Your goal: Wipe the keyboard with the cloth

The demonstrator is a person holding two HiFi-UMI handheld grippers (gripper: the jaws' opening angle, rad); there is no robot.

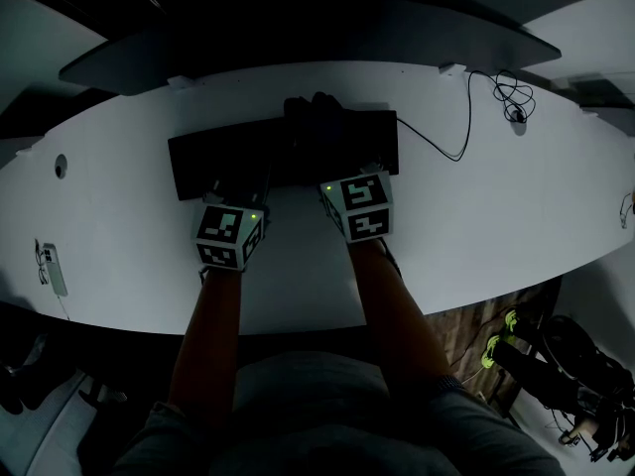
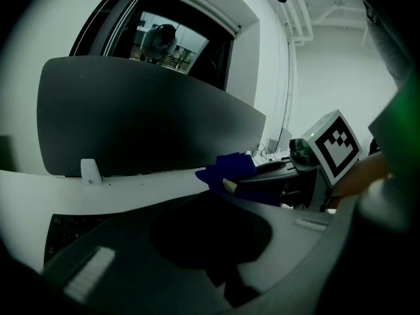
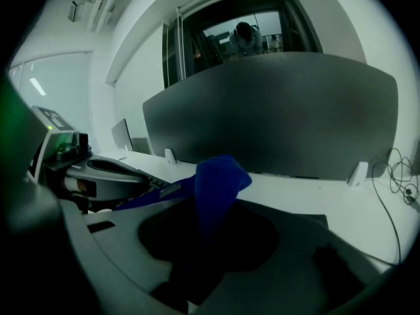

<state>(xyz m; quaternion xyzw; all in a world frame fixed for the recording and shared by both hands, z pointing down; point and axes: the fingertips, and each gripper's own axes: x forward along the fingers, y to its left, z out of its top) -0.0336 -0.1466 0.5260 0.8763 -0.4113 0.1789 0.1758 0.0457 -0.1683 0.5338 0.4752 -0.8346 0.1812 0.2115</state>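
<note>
A black keyboard (image 1: 198,162) lies across the middle of the white table (image 1: 496,206). My right gripper (image 1: 349,175) hangs over the keyboard's right half, shut on a dark blue cloth (image 1: 316,117) bunched on the keys. In the right gripper view the cloth (image 3: 216,182) rises from between my jaws. My left gripper (image 1: 236,190) sits at the keyboard's front edge, left of the right one. Its jaws look closed with nothing seen between them. Keys (image 2: 62,231) show at lower left in the left gripper view, and the cloth (image 2: 226,169) shows further right.
A dark partition panel (image 1: 298,38) stands behind the keyboard. The keyboard's cable (image 1: 456,137) runs right to a coil (image 1: 516,97). A small white device (image 1: 52,266) and a round grommet (image 1: 62,165) sit at the table's left. Shoes (image 1: 501,335) show under the table's right edge.
</note>
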